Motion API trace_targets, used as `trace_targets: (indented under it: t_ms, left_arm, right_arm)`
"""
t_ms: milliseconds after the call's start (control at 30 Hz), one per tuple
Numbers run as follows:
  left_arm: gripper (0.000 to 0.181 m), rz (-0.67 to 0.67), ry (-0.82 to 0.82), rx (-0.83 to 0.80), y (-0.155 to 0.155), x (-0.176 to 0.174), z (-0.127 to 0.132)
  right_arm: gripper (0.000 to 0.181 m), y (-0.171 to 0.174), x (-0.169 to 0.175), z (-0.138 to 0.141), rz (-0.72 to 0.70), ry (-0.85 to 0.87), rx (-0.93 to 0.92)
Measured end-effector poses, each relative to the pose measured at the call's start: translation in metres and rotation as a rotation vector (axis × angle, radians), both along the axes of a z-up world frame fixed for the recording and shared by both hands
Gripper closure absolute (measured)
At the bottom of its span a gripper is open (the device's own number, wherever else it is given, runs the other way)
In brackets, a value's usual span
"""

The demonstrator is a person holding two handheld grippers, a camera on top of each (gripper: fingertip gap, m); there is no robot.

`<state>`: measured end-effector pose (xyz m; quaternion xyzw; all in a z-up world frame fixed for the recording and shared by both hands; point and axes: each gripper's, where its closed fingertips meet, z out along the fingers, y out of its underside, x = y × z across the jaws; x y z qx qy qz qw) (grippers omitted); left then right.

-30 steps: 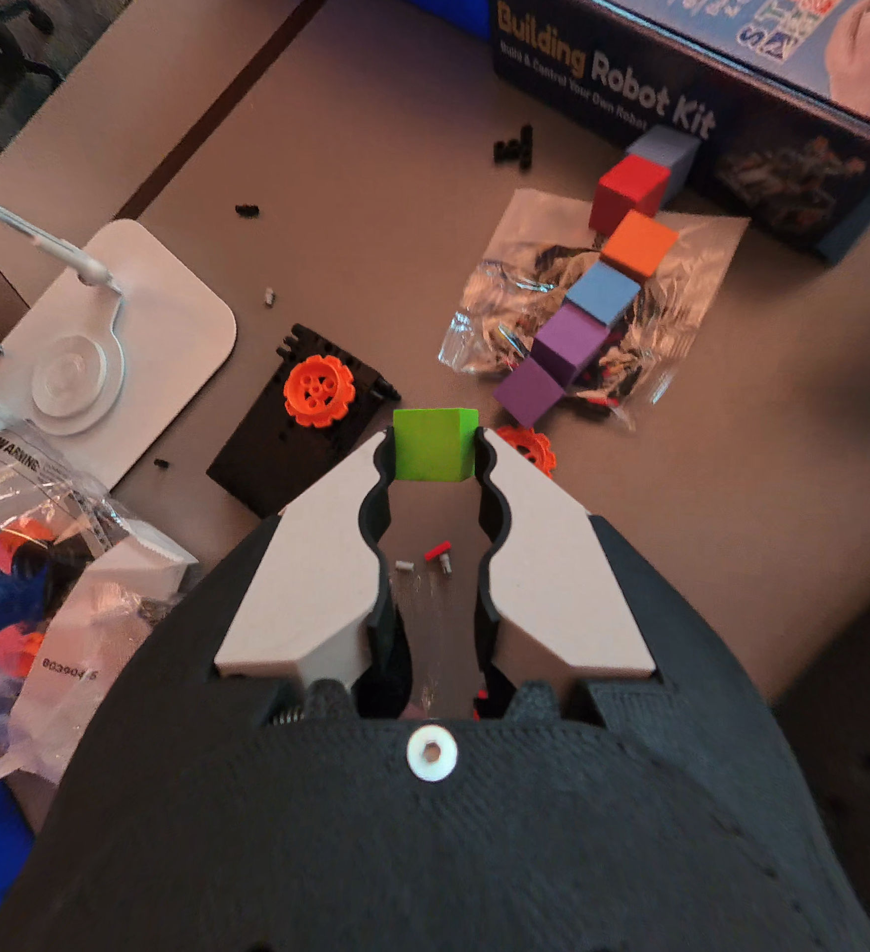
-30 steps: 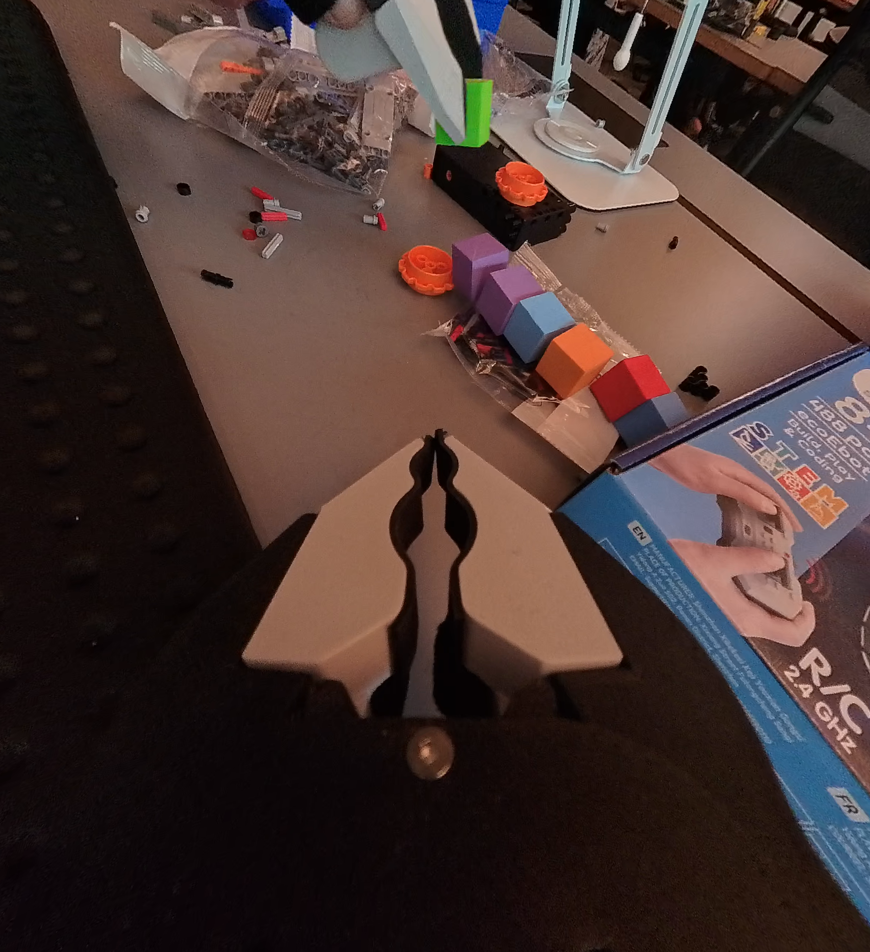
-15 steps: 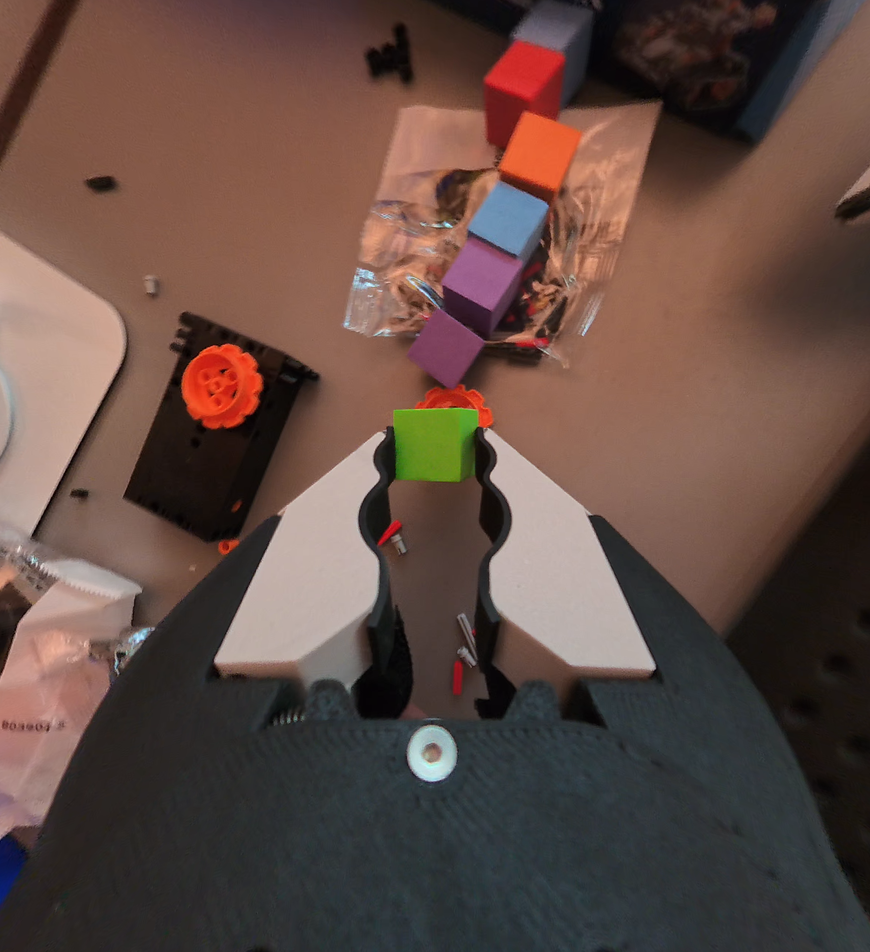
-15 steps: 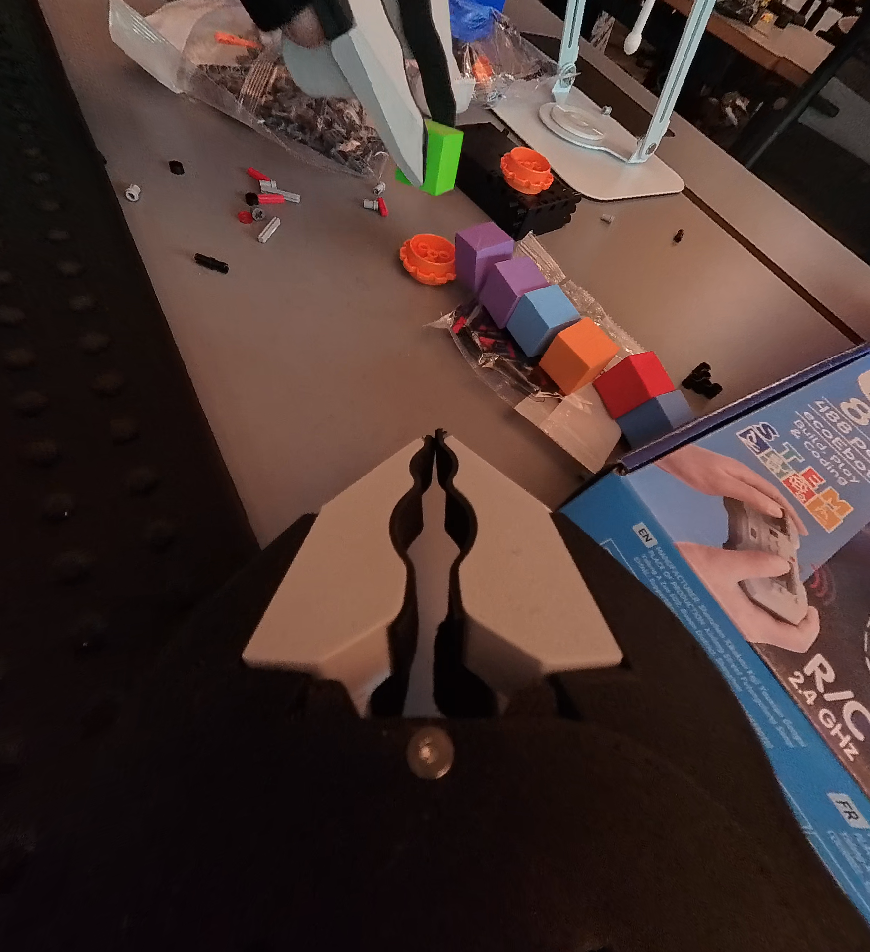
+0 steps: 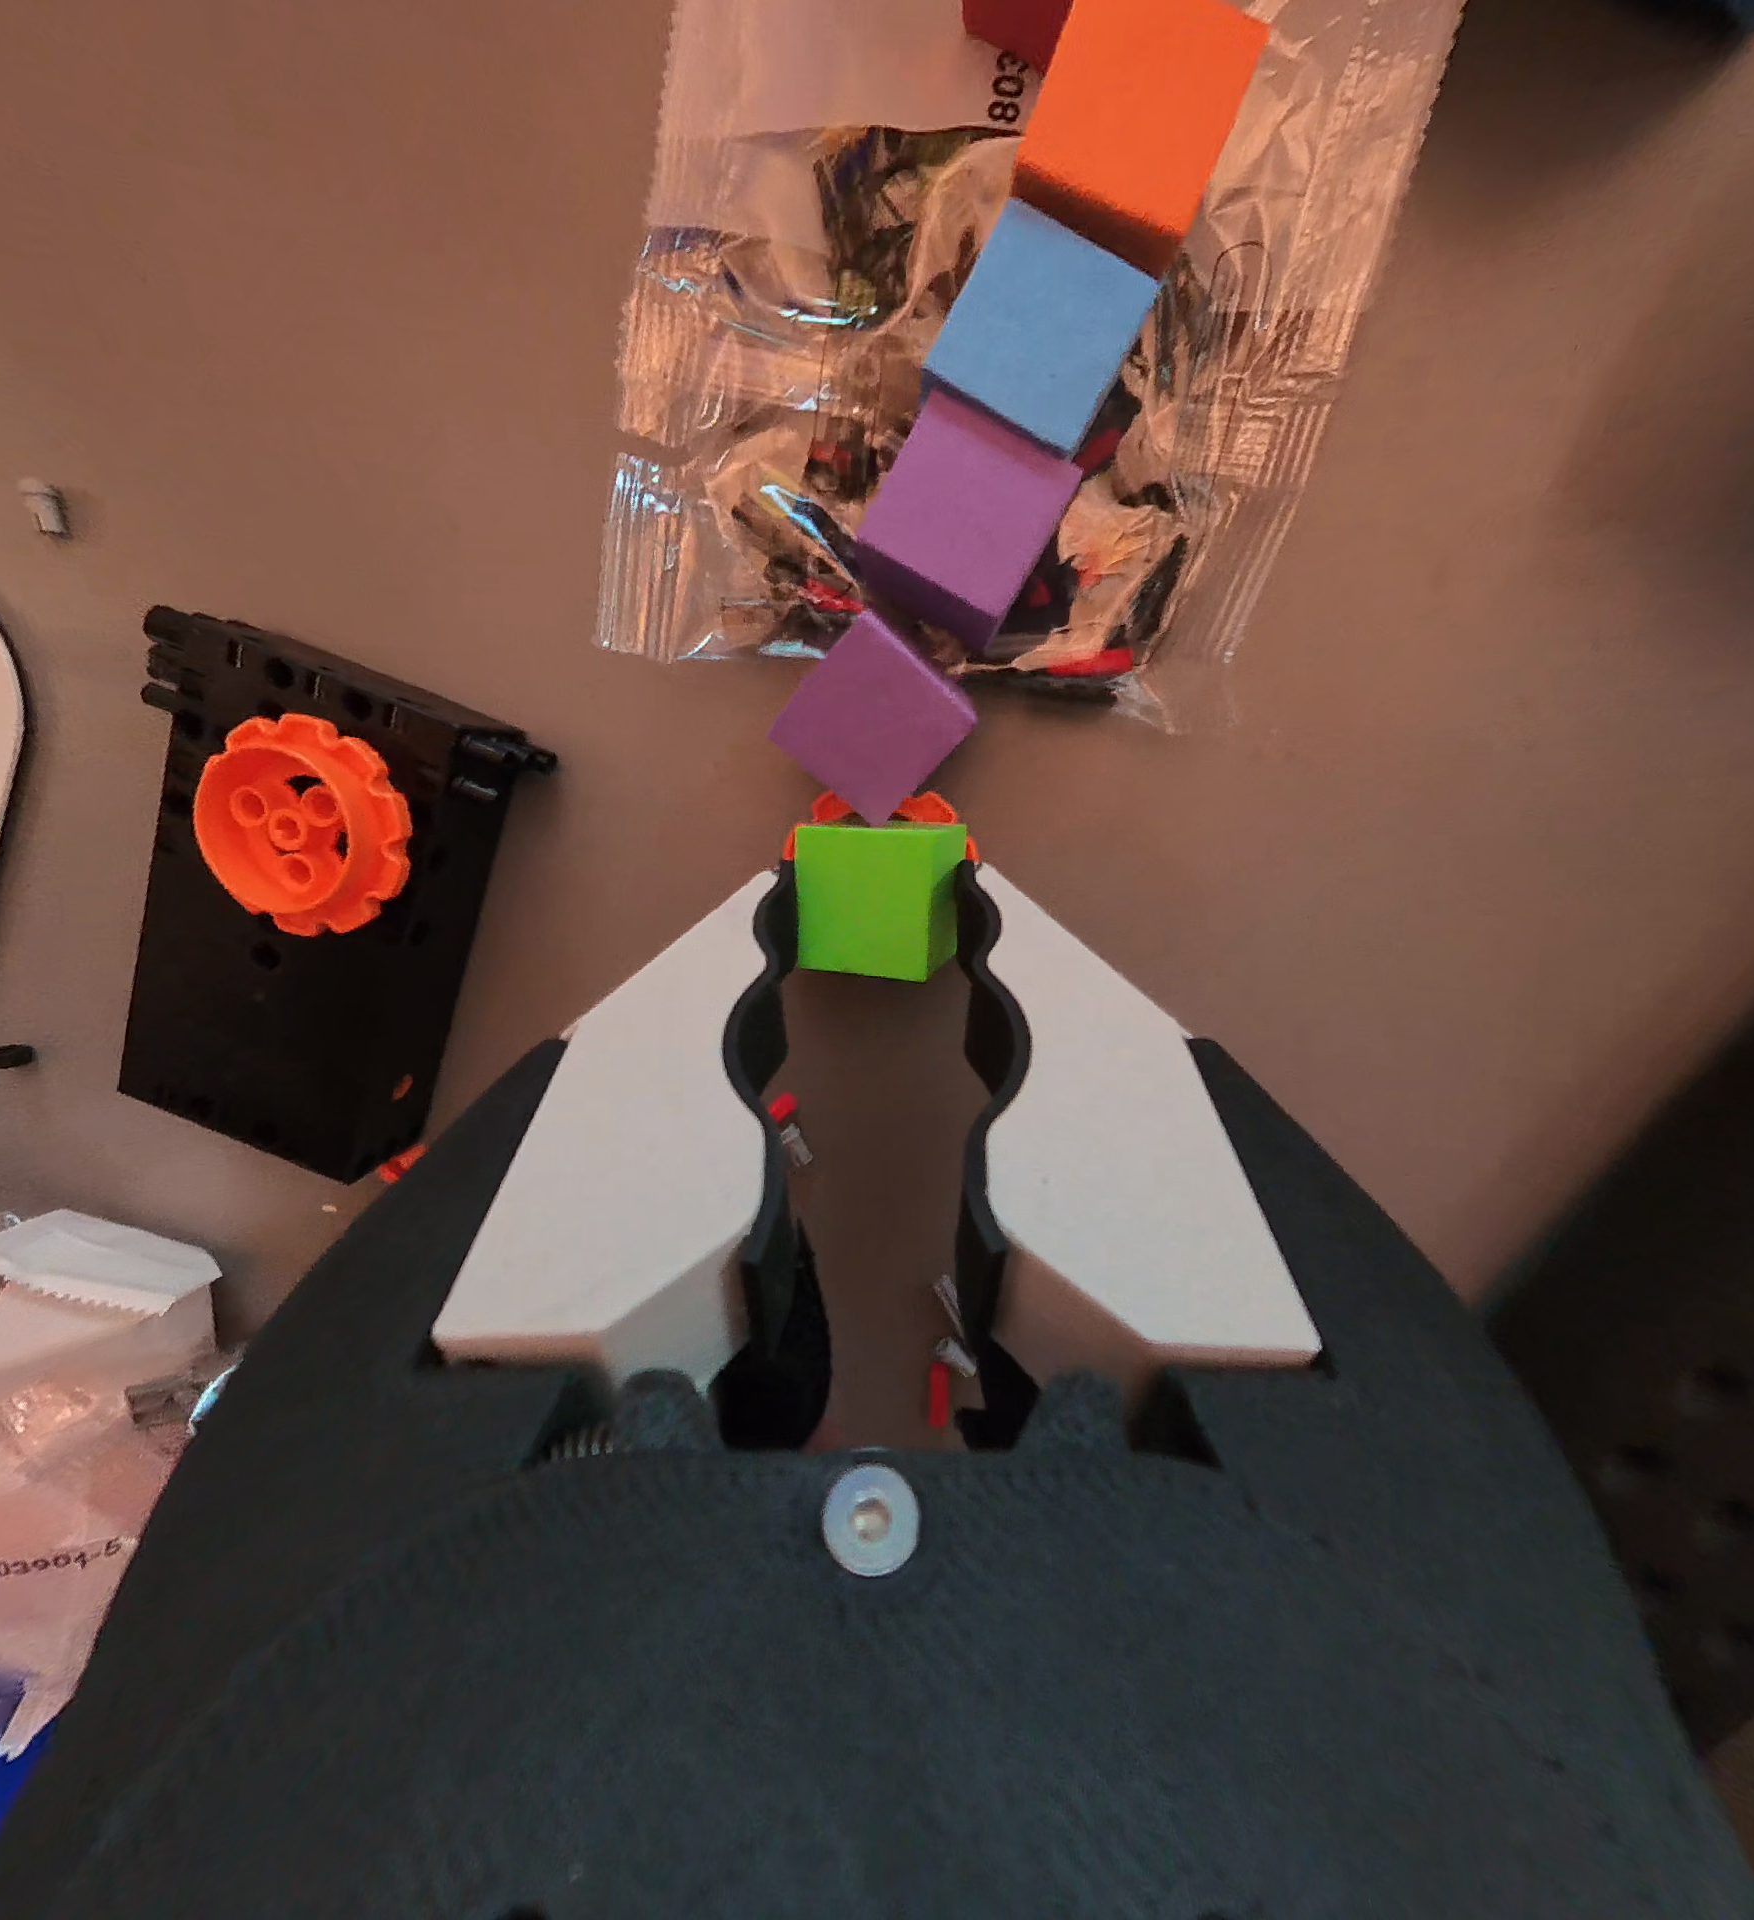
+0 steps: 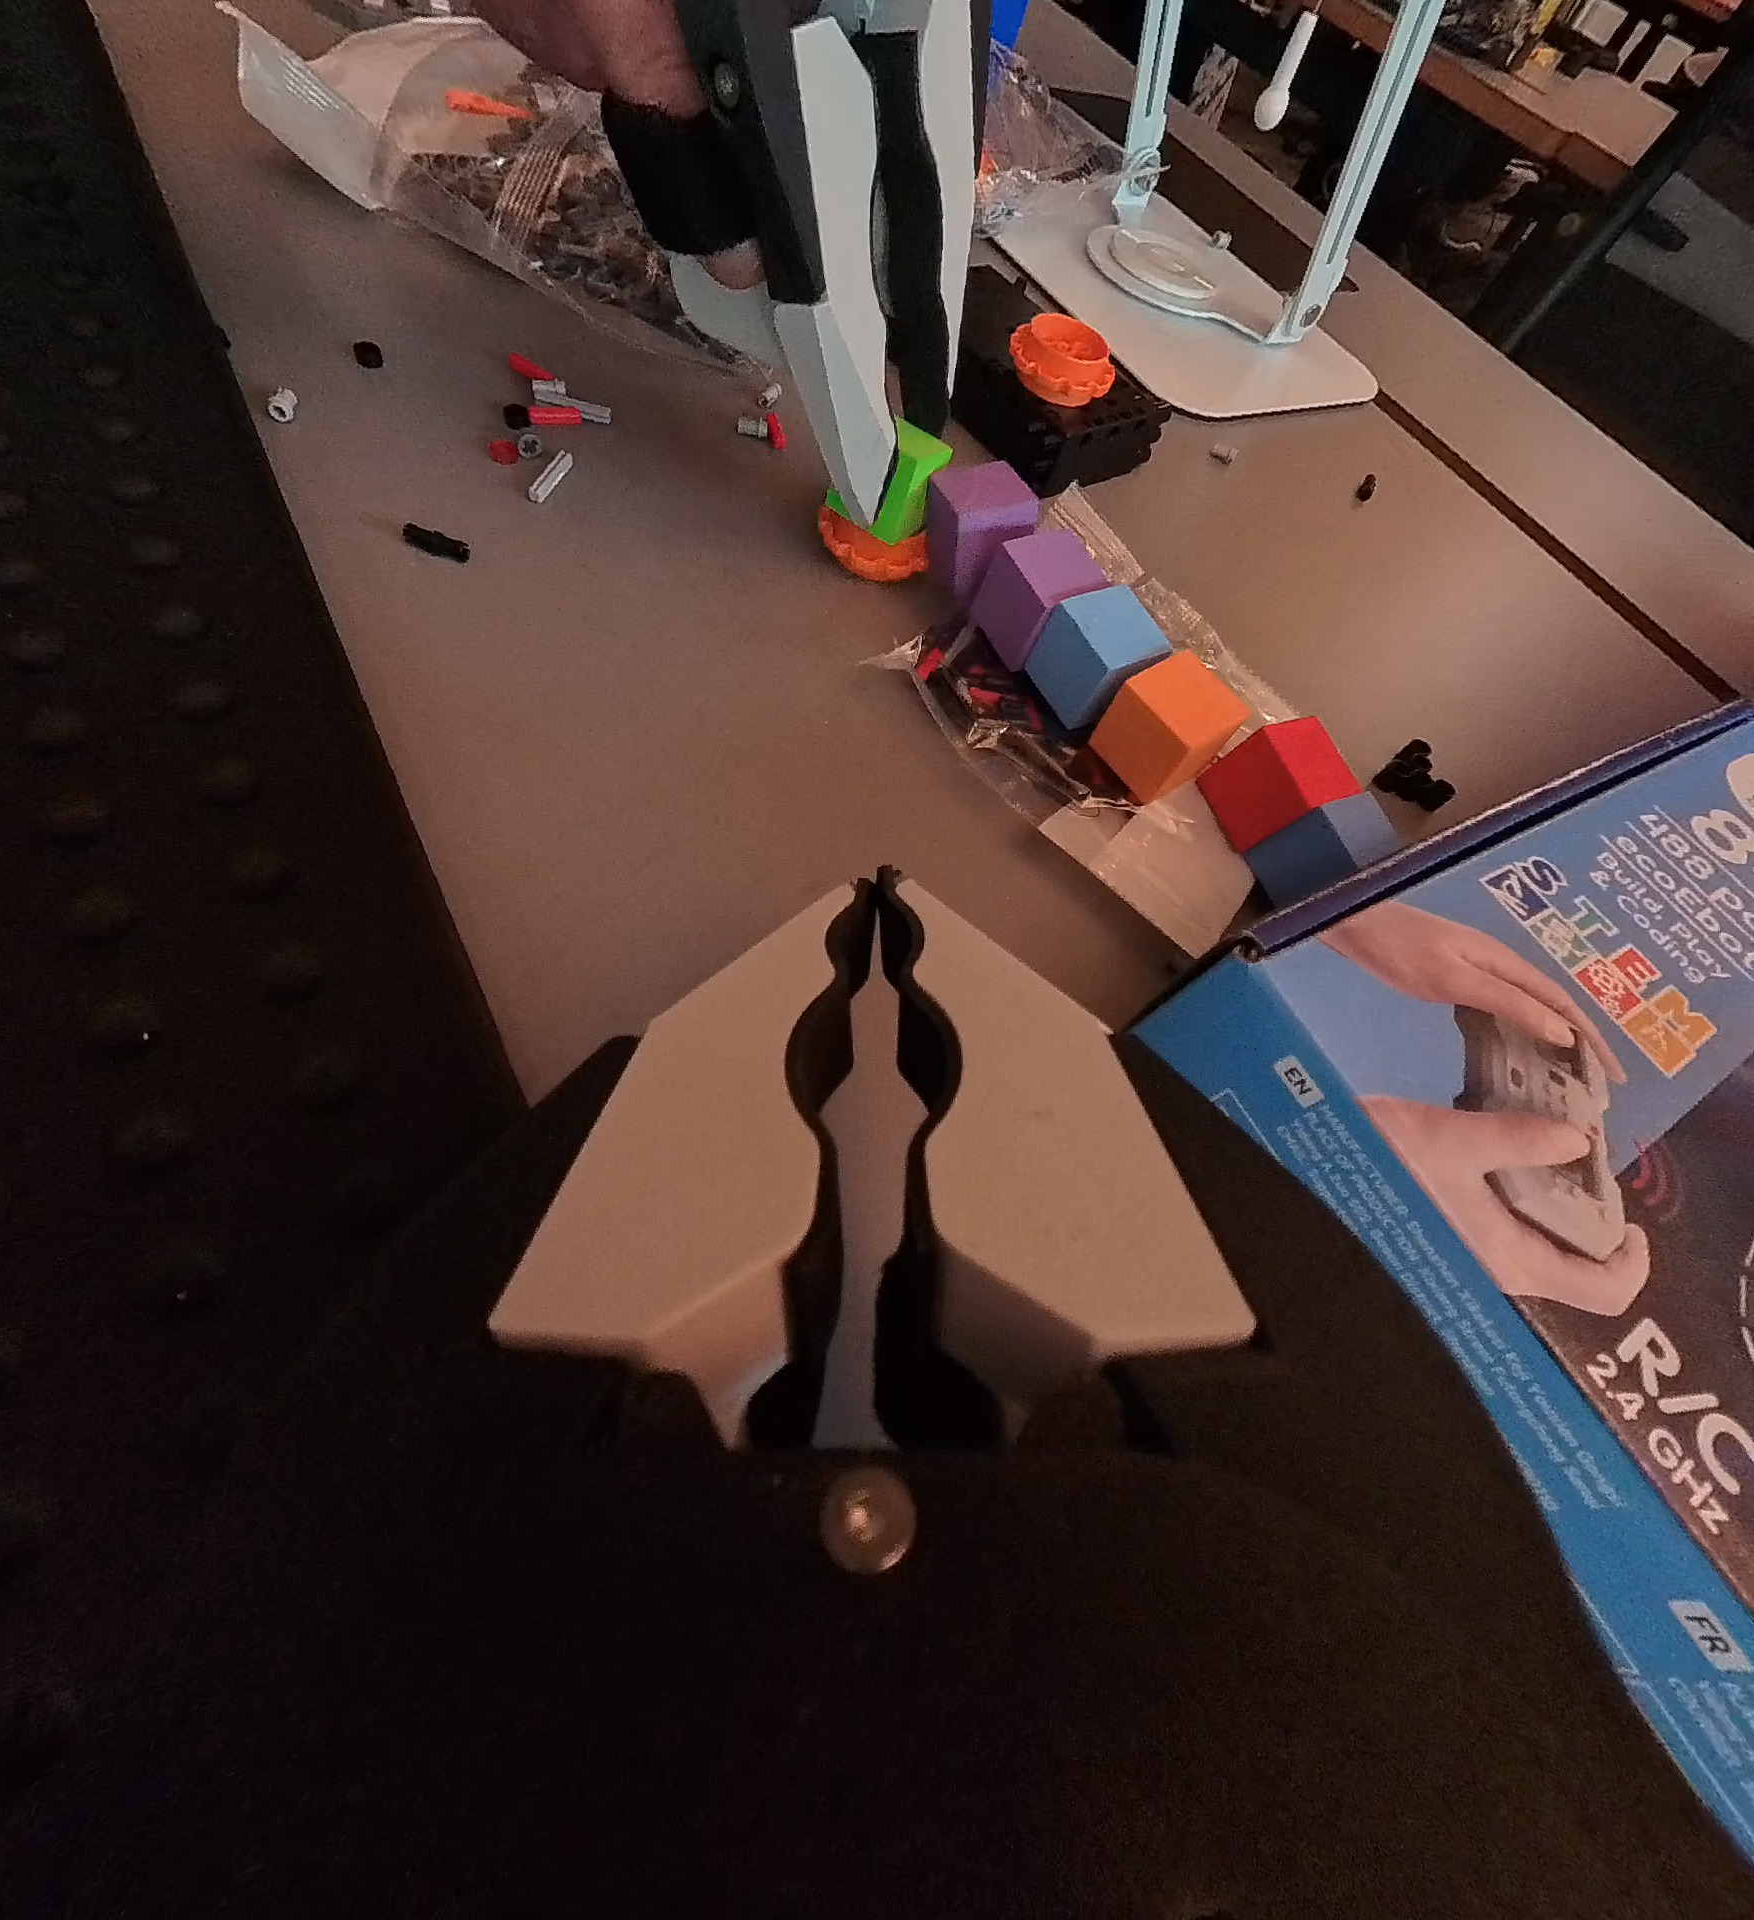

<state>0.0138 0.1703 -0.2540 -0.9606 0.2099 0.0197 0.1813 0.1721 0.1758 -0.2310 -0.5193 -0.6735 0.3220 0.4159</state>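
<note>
My left gripper [image 5: 875, 894] is shut on a green cube [image 5: 873, 902] and holds it low, right on or just above an orange gear wheel [image 6: 871, 551] at the near end of a row of cubes. The row runs purple [image 5: 873, 717], purple [image 5: 966, 535], blue [image 5: 1044, 327], orange [image 5: 1133, 125], then red [image 6: 1273, 777] and dark blue [image 6: 1320, 844]. In the right wrist view the left gripper [image 6: 878, 488] with the green cube [image 6: 909, 488] comes down from above. My right gripper [image 6: 875, 883] is shut and empty, above the table's near edge.
A black block [image 5: 301, 914] with an orange wheel [image 5: 299, 823] on it lies left of the row. A clear plastic bag [image 5: 748, 395] lies under the cubes. A blue printed box [image 6: 1579, 1091] stands at right. A white lamp base [image 6: 1195, 312], parts bags [image 6: 499, 177] and small loose pins [image 6: 551, 416] lie about. The gap from one gripper's tips to the other's is roughly 15 cm. My right tips are about 25 cm from the black block [image 5: 301, 914], my left tips only 9 cm.
My left gripper has carried the green cube down and toward the row, from above the black block to the orange gear wheel beside the first purple cube. My right gripper stayed put.
</note>
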Motion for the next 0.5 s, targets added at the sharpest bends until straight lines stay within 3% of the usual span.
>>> trace_targets:
  t_ms: [233, 500]
  left_arm:
    - [0.152, 0.009, -0.035, -0.085, -0.024, -0.002, 0.0]
    - [0.152, 0.026, -0.009, -0.033, -0.019, -0.008, 0.004]
  right_arm:
    - [0.181, -0.001, 0.0, 0.001, 0.002, 0.004, 0.003]
    - [0.181, -0.001, 0.0, 0.0, 0.003, 0.003, 0.008]
